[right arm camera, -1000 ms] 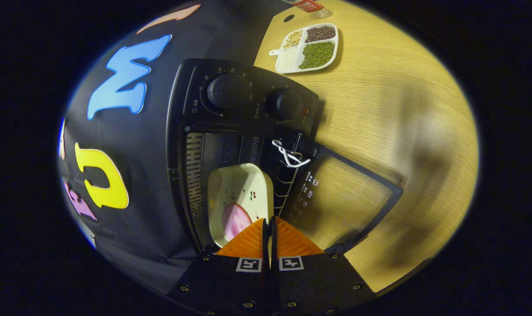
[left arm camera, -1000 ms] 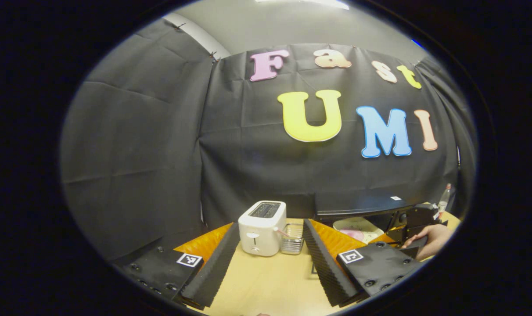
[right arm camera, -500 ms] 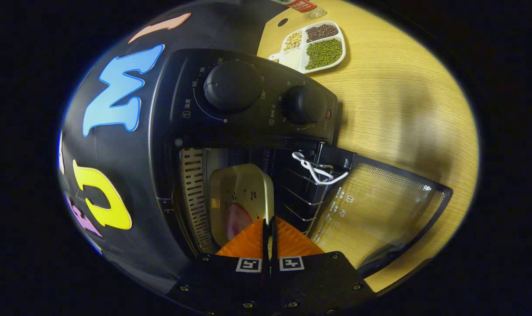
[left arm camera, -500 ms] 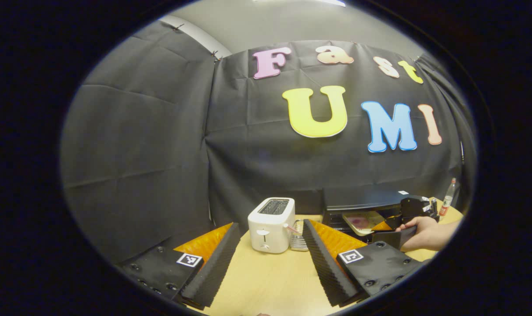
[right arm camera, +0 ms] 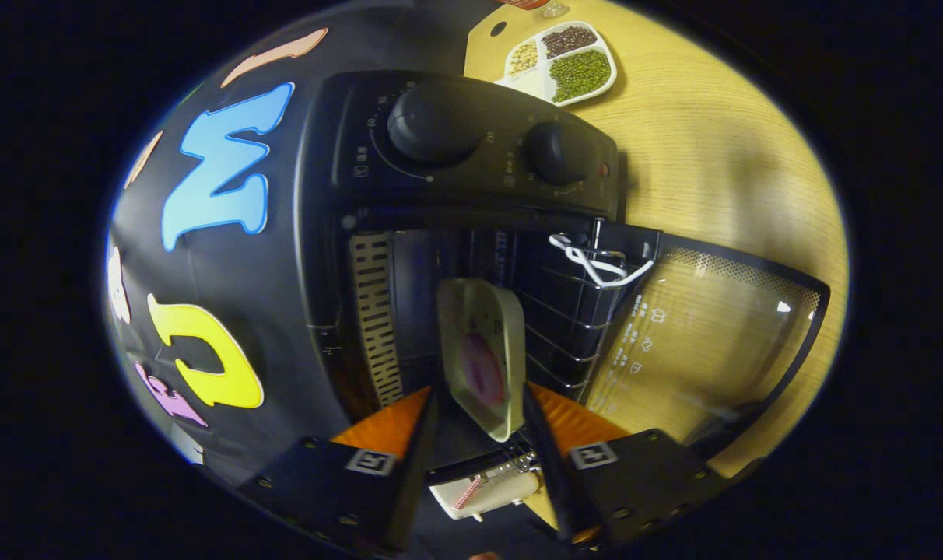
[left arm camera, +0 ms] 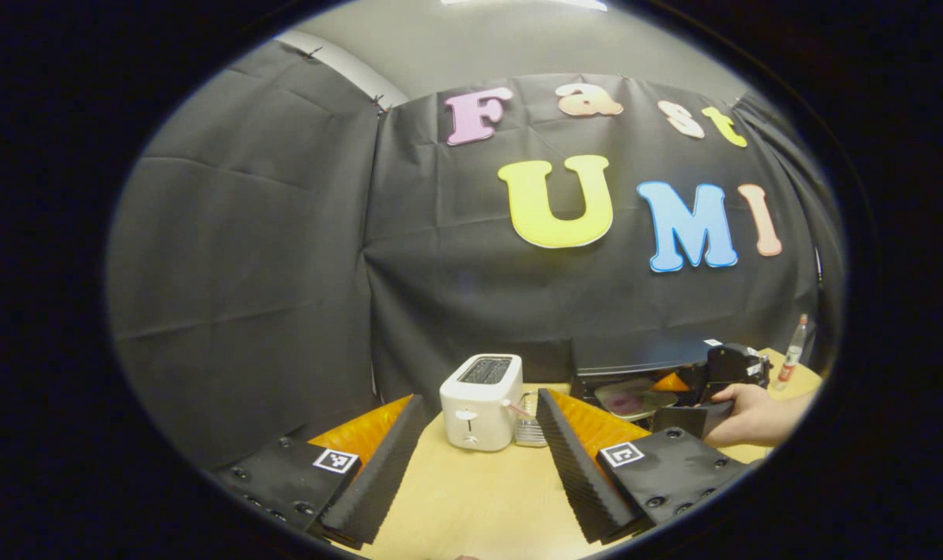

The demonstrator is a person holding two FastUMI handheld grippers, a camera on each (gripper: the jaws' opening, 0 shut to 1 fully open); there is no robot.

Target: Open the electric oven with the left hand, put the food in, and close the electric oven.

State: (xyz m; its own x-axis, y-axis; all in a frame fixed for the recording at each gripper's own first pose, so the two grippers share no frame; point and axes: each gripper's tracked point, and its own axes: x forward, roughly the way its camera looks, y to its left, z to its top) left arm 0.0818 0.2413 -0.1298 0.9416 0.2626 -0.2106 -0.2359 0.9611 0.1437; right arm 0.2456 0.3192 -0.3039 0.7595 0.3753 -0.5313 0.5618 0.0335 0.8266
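Observation:
The black electric oven (right arm camera: 456, 148) has two knobs, and its glass door (right arm camera: 705, 334) hangs wide open. A cream square plate (right arm camera: 479, 354) carrying a pink piece of food (right arm camera: 481, 372) sits in the oven's mouth. My right gripper (right arm camera: 479, 435) is open, its fingers on either side of the plate's near edge without pressing it. The left gripper view shows the oven (left arm camera: 635, 359) at the right with the plate (left arm camera: 627, 400) in it and a hand (left arm camera: 751, 416) holding the right gripper. My left gripper (left arm camera: 479, 467) stands open and holds nothing over the wooden table (left arm camera: 471, 505).
A white toaster (left arm camera: 479, 400) stands on the table ahead of my left gripper, with a small metal rack (left arm camera: 527, 428) beside it. A divided tray of beans (right arm camera: 565, 62) lies beyond the oven. A bottle (left arm camera: 790, 358) stands at the far right edge.
My right gripper carried the plate forward into the oven and then opened, letting go of it. My left gripper has stayed open and barely shifted.

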